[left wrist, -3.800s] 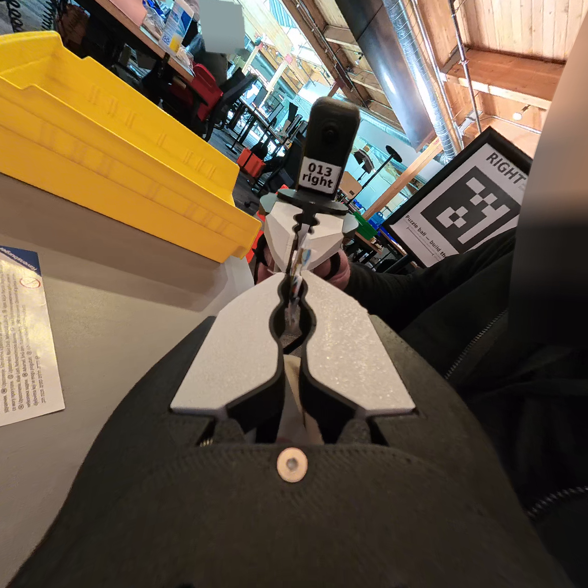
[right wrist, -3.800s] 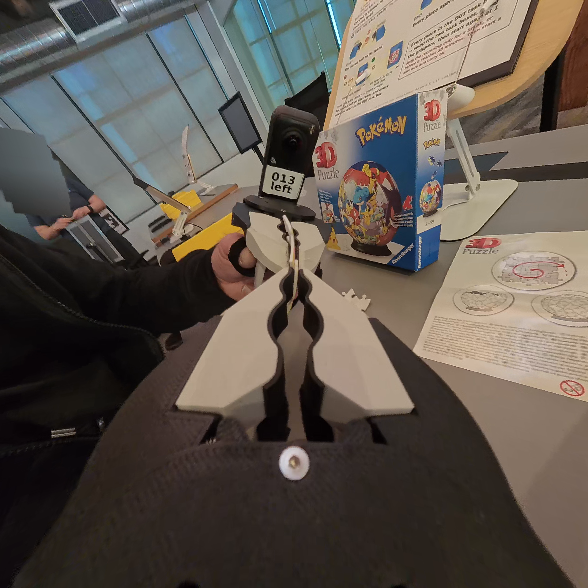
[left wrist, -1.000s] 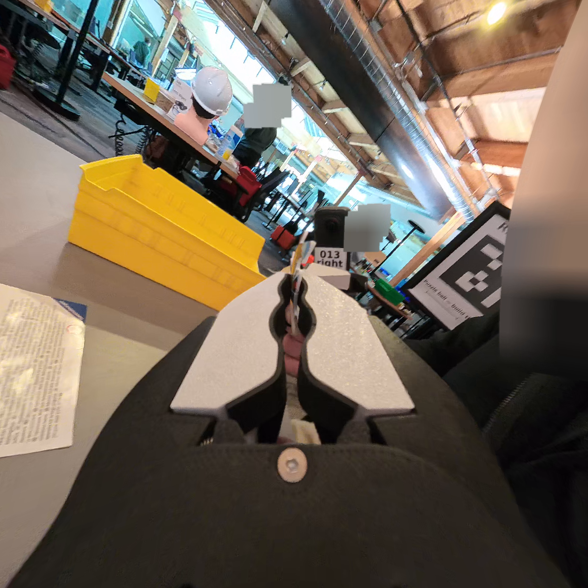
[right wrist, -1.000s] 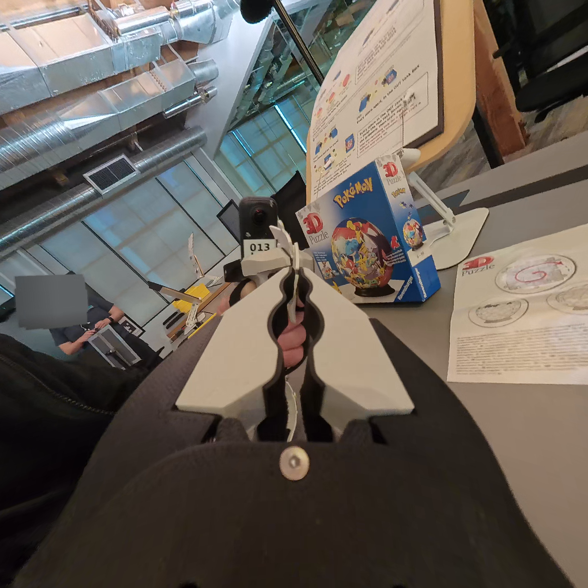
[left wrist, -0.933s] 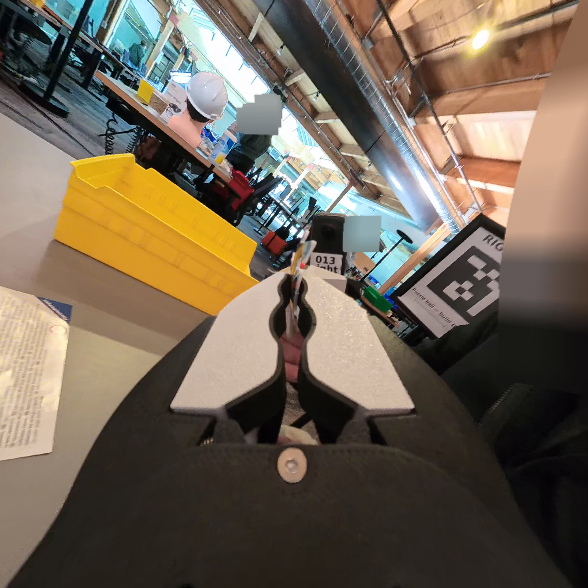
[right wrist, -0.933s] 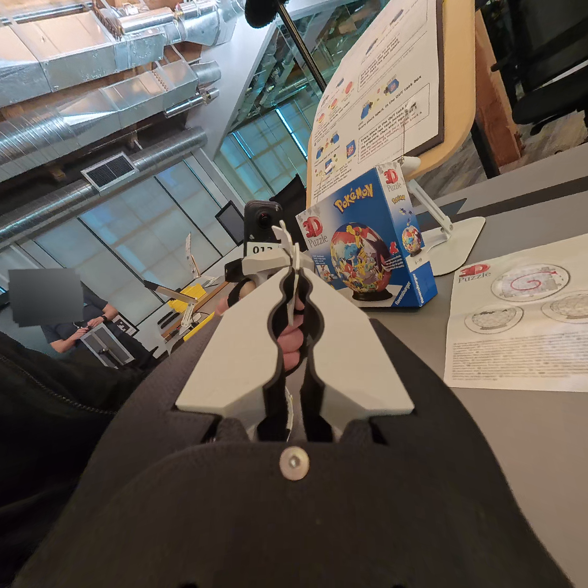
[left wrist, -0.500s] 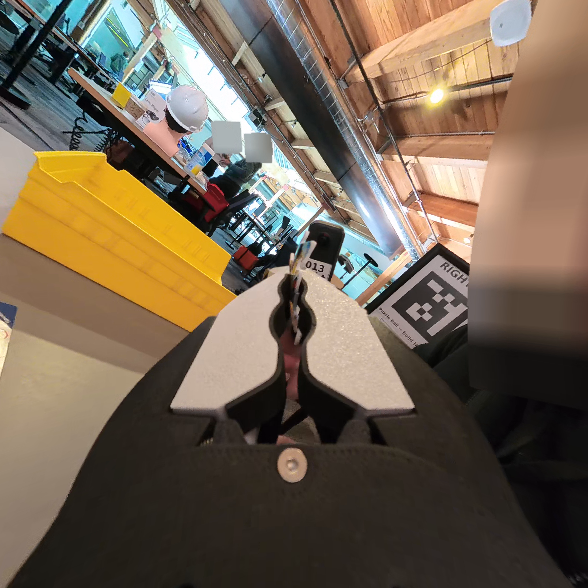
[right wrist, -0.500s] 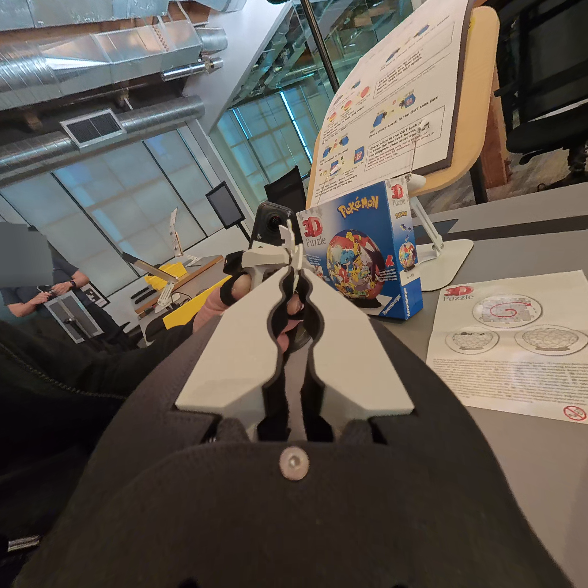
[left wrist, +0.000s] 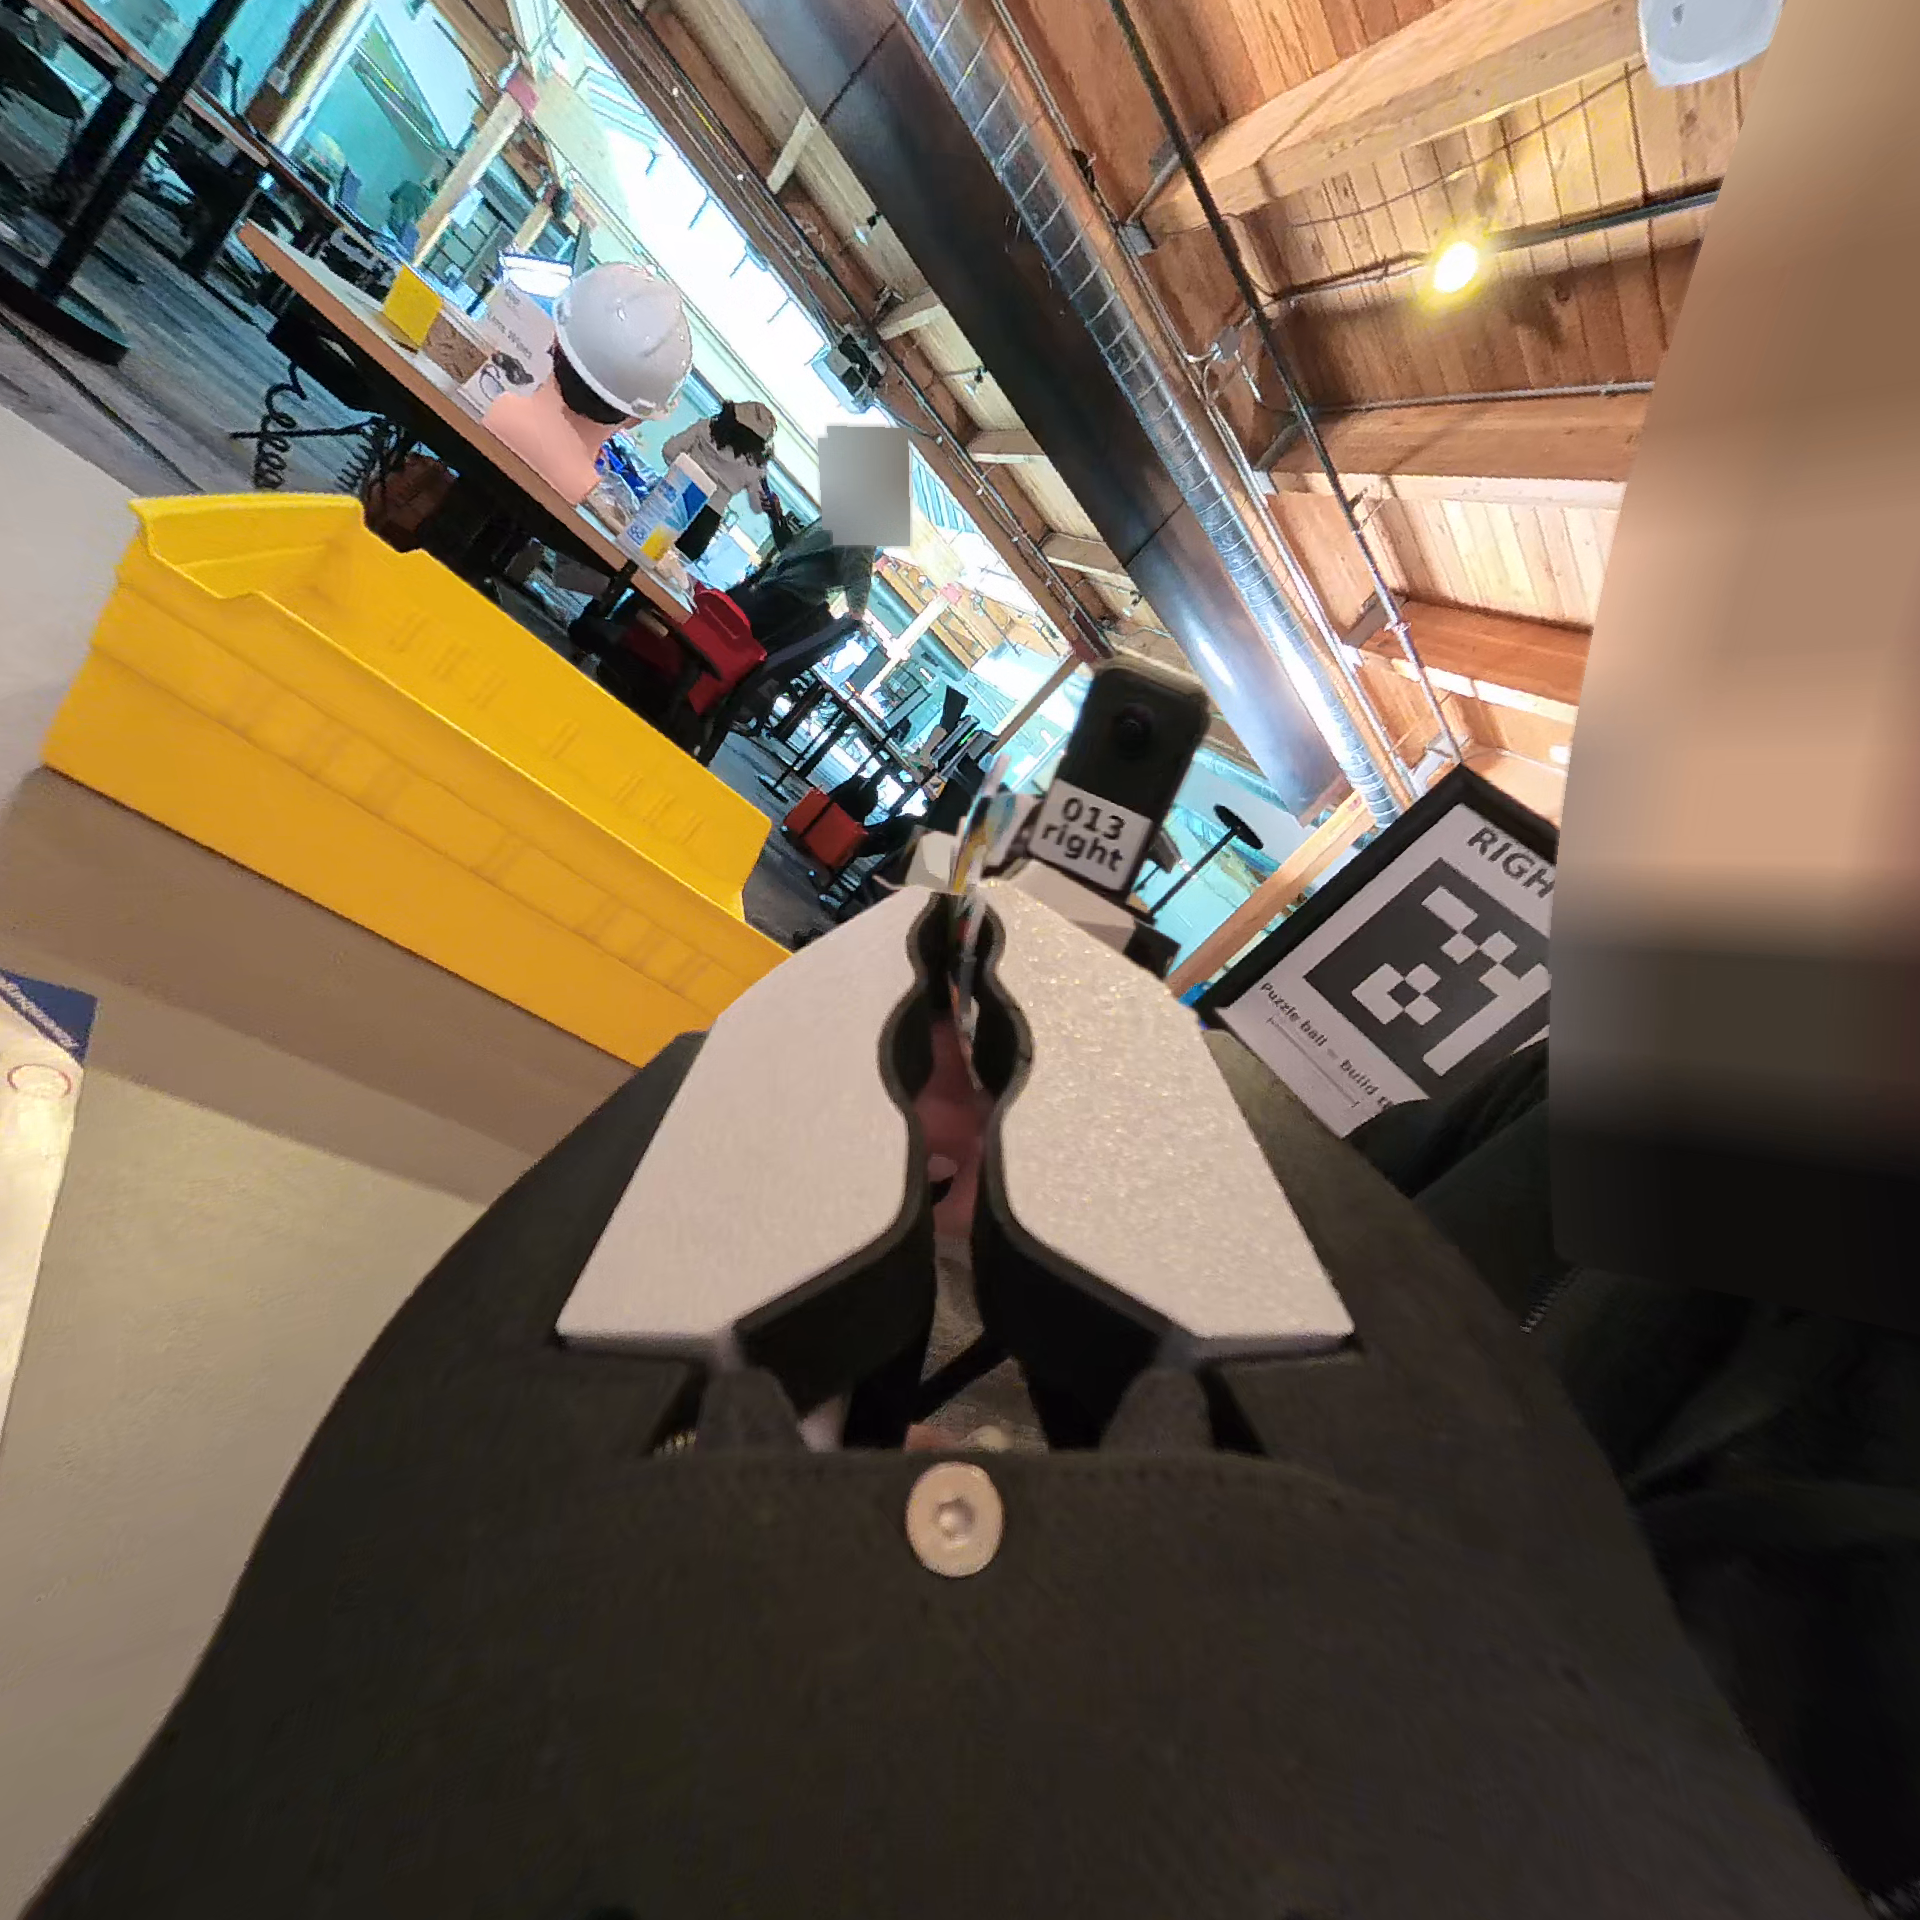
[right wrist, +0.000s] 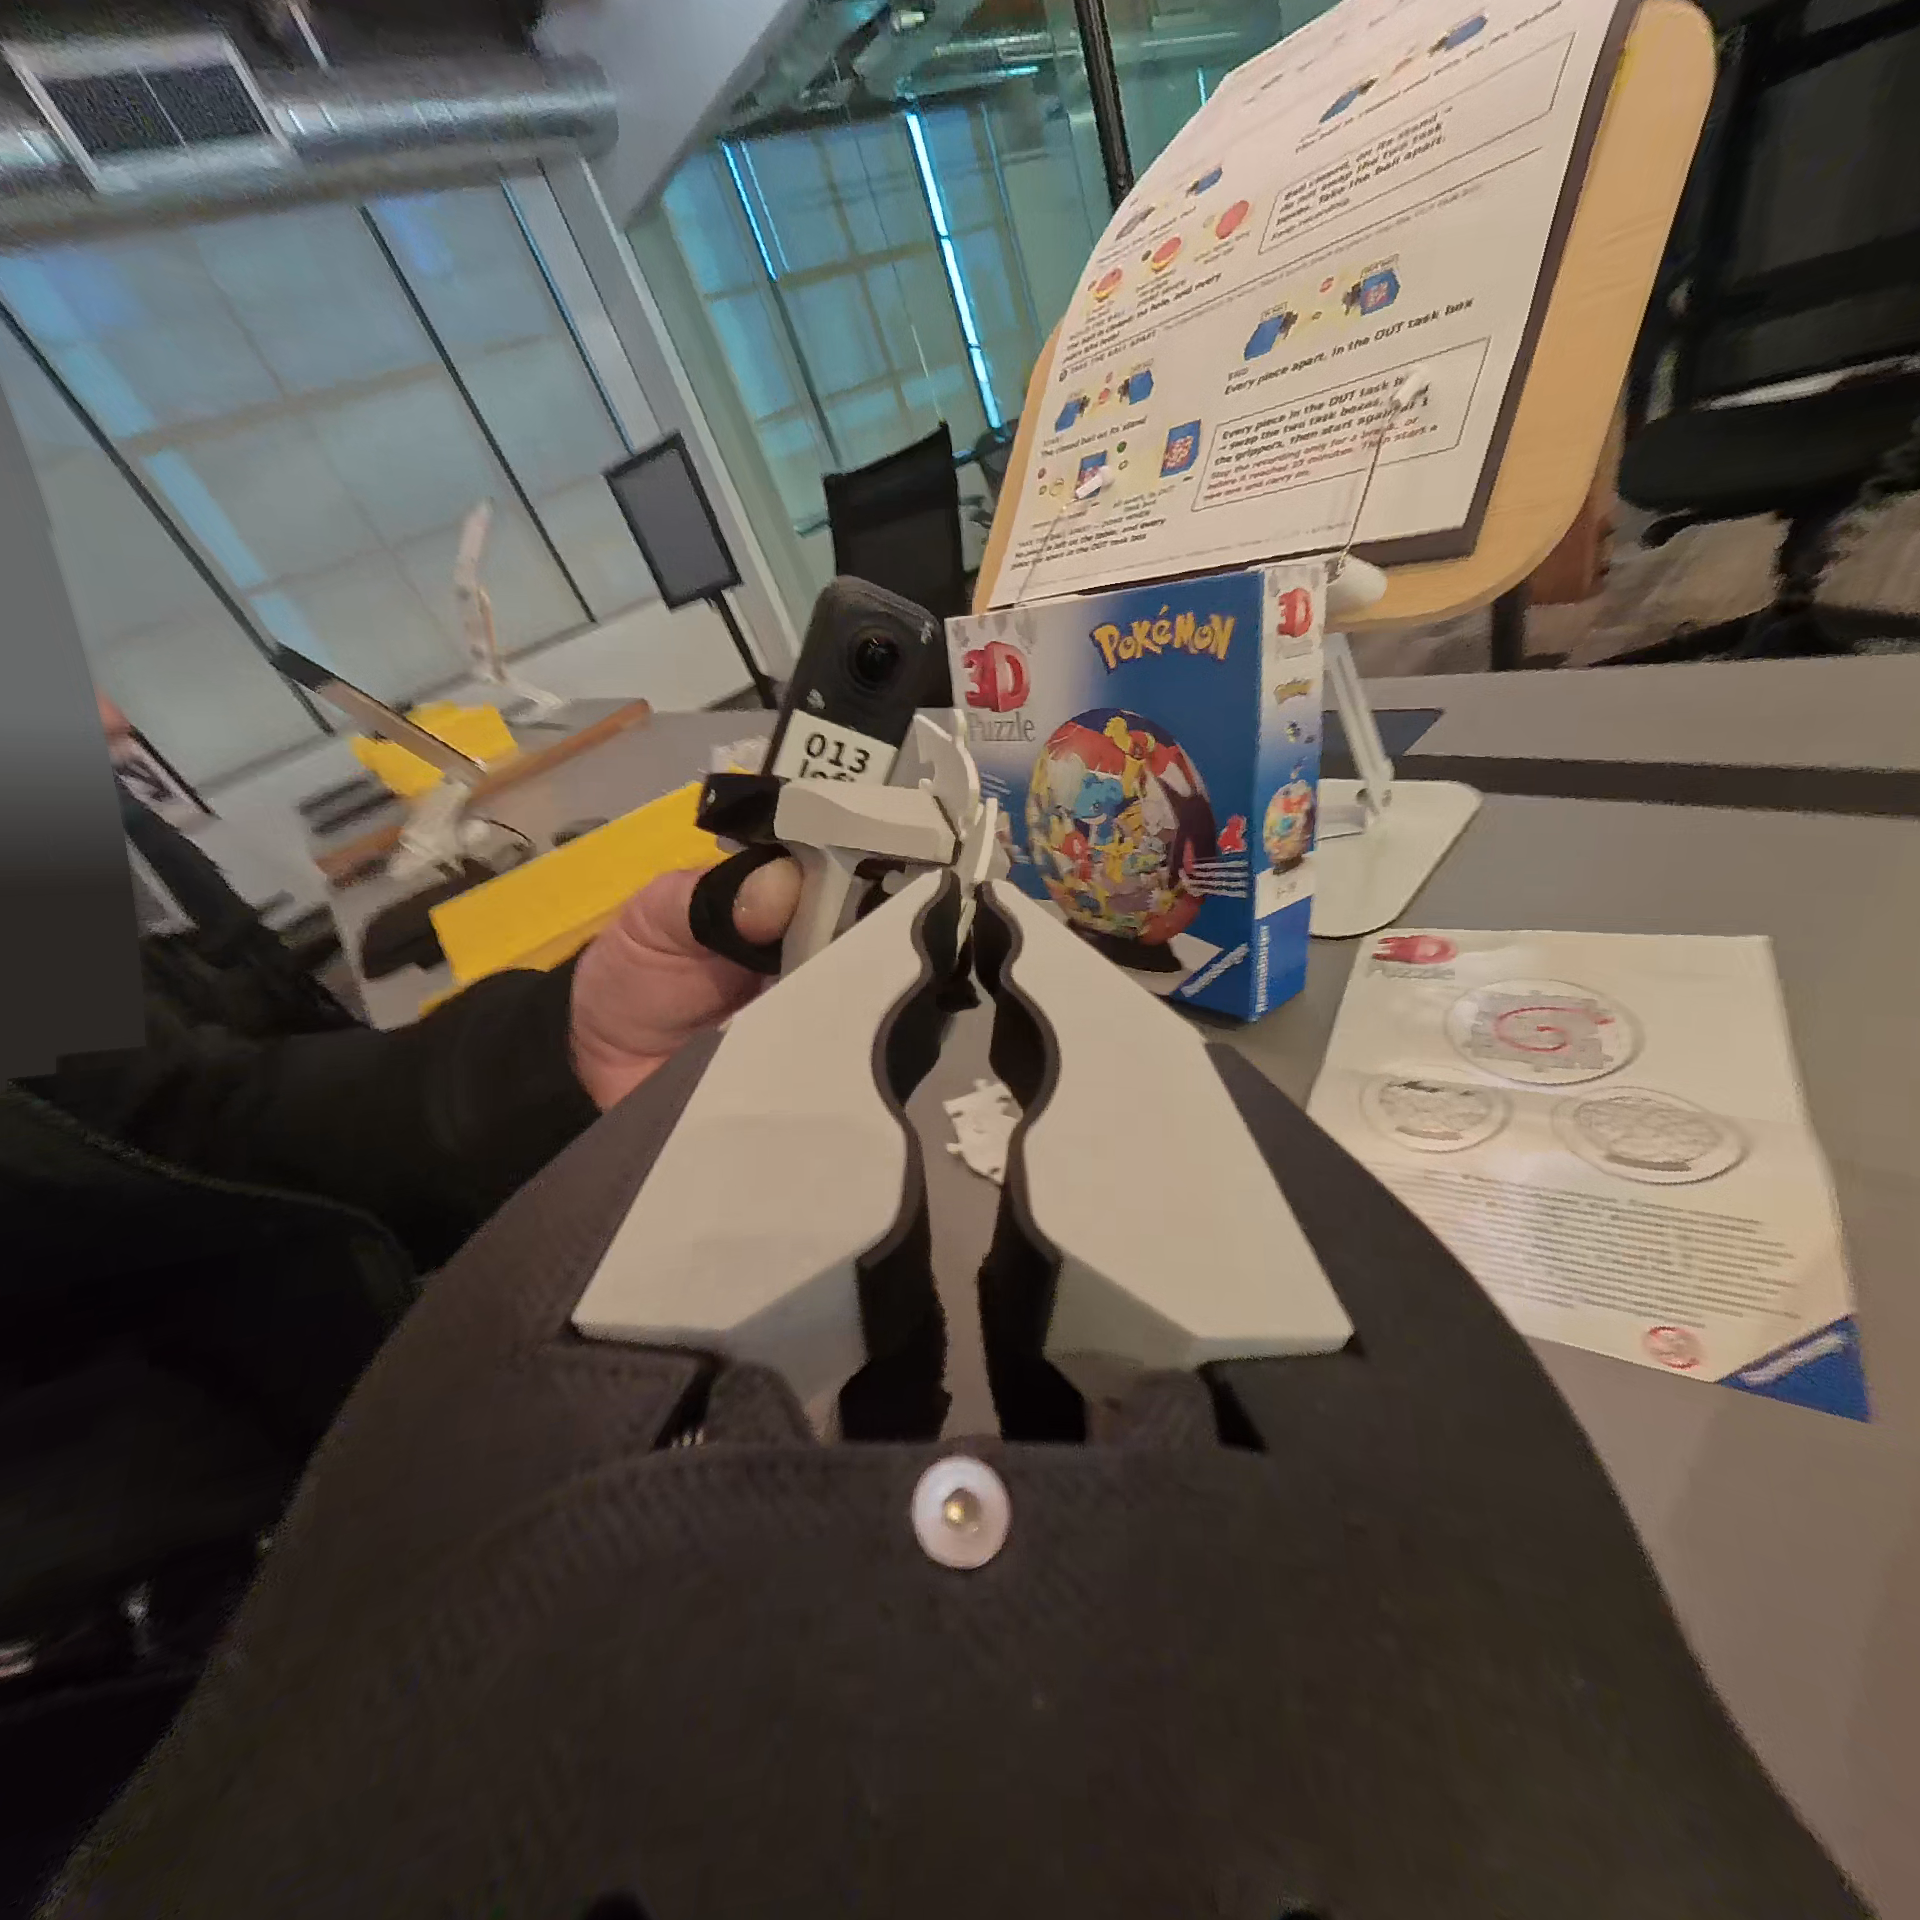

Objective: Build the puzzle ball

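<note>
Held above the table (right wrist: pixel 1662 810), the left gripper (left wrist: pixel 961 914) and right gripper (right wrist: pixel 961 894) meet tip to tip, each clamped on a thin puzzle piece (left wrist: pixel 977 831). The pieces look light, stiff and slick, best pinched by their flat faces. Only the right view shows 1 loose piece (right wrist: pixel 982 1127) lying below its tips, beside the puzzle box (right wrist: pixel 1143 769).

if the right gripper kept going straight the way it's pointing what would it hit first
Most likely the left gripper, held tip to tip just ahead of the right gripper, both shut on thin puzzle pieces. The blue puzzle box stands farther behind; depth is hard to judge.
</note>
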`<control>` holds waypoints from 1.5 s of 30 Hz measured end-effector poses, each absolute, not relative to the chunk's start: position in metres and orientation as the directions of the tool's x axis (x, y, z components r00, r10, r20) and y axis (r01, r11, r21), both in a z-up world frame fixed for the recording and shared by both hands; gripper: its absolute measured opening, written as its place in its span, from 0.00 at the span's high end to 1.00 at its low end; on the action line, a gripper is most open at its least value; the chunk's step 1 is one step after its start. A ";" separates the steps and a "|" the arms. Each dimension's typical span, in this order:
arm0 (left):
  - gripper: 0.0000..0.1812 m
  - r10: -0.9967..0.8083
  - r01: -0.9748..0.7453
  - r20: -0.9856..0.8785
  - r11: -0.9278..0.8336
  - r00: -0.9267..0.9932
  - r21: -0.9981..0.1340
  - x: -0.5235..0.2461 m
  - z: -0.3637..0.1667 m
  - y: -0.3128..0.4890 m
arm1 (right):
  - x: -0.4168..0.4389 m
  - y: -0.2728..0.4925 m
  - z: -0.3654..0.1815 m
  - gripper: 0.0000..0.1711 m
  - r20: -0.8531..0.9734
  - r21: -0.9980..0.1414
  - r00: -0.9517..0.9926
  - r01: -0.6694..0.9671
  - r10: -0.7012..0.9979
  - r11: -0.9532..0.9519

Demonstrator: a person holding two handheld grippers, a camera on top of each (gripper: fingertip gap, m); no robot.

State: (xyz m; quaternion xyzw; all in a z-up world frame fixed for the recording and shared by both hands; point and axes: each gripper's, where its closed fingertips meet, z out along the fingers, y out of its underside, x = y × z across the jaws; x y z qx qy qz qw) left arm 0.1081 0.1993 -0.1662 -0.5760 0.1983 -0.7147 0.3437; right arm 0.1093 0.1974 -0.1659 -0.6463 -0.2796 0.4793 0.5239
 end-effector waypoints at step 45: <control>0.99 -0.830 0.149 0.539 -0.520 0.142 -0.841 0.107 -0.181 0.204 | 0.112 0.203 -0.181 1.00 -0.565 -0.823 0.329 -0.159 0.757 -0.545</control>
